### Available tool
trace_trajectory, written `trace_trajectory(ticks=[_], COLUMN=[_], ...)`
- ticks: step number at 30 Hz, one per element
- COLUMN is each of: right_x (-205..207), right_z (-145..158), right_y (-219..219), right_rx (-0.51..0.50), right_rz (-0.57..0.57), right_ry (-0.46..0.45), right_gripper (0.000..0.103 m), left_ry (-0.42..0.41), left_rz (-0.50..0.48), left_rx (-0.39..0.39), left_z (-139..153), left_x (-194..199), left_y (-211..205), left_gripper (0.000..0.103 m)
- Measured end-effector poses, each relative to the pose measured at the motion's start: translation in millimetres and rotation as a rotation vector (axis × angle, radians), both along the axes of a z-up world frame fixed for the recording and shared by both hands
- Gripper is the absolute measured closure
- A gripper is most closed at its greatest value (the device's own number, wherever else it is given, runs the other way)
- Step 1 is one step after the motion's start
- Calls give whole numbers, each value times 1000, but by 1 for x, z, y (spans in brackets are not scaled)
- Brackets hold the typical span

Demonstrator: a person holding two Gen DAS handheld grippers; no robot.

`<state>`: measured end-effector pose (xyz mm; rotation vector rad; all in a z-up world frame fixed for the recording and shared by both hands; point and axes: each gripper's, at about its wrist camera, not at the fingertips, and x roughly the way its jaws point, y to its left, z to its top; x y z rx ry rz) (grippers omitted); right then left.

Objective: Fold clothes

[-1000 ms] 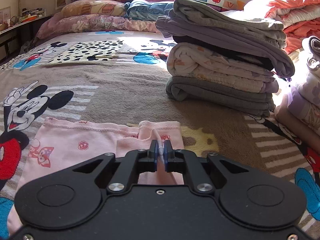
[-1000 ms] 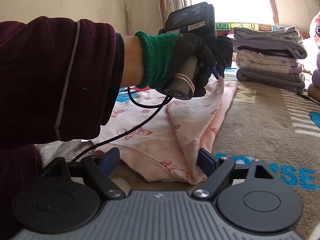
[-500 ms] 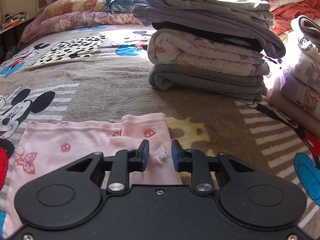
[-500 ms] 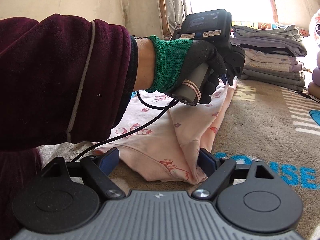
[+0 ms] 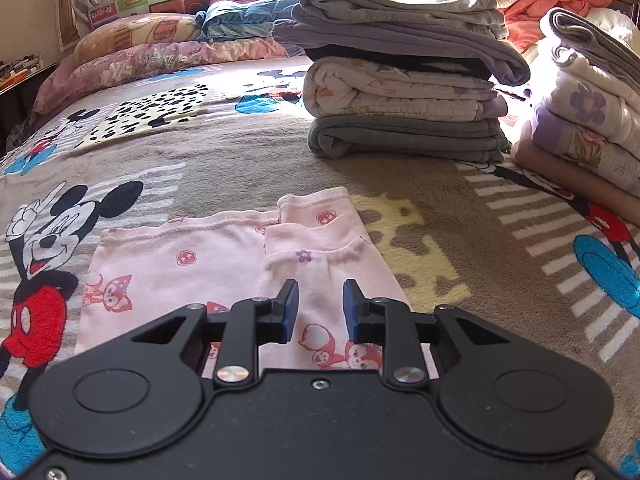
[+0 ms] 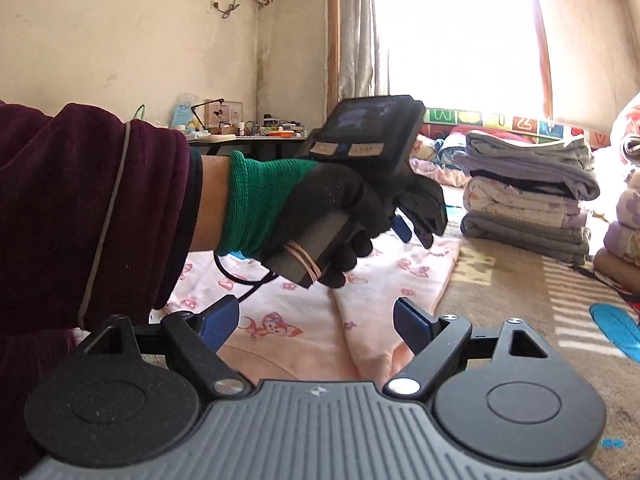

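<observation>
A small pink garment (image 5: 224, 264) printed with little foxes and flowers lies flat on the bed (image 5: 224, 160), near the person, on a plush blanket with cartoon mice. Its right-hand part is already doubled inward, so a narrower panel with a cuffed end sits on top of the wider body, the hems pointing toward the far side. The left tool (image 5: 317, 310) hangs low over that folded panel with its blue-padded jaws apart and nothing between them; whether the tips brush the cloth I can't say. The right tool (image 6: 316, 324), at the garment's near edge, also stands wide apart and empty, the pink fabric visible through the gap. Seen from the right wrist, the gloved left hand (image 6: 332, 216) grips the left tool's handle above the cloth. Farther off to the right sits a stack of folded clothes (image 5: 404, 80), grey and pale floral layers, with a second pile (image 5: 588, 120) beside it at the far right. To my eye the garment is thin knit cotton: very light, limp, not slippery, bound to sag and crease wherever it is lifted, and likely to cling a bit to the fuzzy blanket. The stitched hems and cuffs look the firmest places to pinch, and taking two corners at once should keep the layers from sliding apart when it's folded across.
</observation>
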<state>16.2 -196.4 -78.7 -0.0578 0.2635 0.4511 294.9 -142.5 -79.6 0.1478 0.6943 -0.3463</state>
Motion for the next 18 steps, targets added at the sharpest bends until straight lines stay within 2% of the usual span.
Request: trace_trajectory(ticks=[2,8,10,13,18], right_x=[7,43,42,44,35], right_z=[2,-22,-22,-23,-22], right_y=[9,6,1,2,-2], right_rx=[-12,-11,24,28,90], right_rz=[11,-7,11,16,-10], right_ry=[1,268,279,290,255], right_gripper=[19,19,18,14,16], left_ry=[12,26,23,7,-34], left_rz=[14,44,40,62,140], left_rx=[9,-31,-23,-54,-183], left_z=[-7,-13,-14,-5,17], left_x=[3,13,14,9,-18], left_y=[3,14,14,20,59], left_gripper=[81,77,75,75,75])
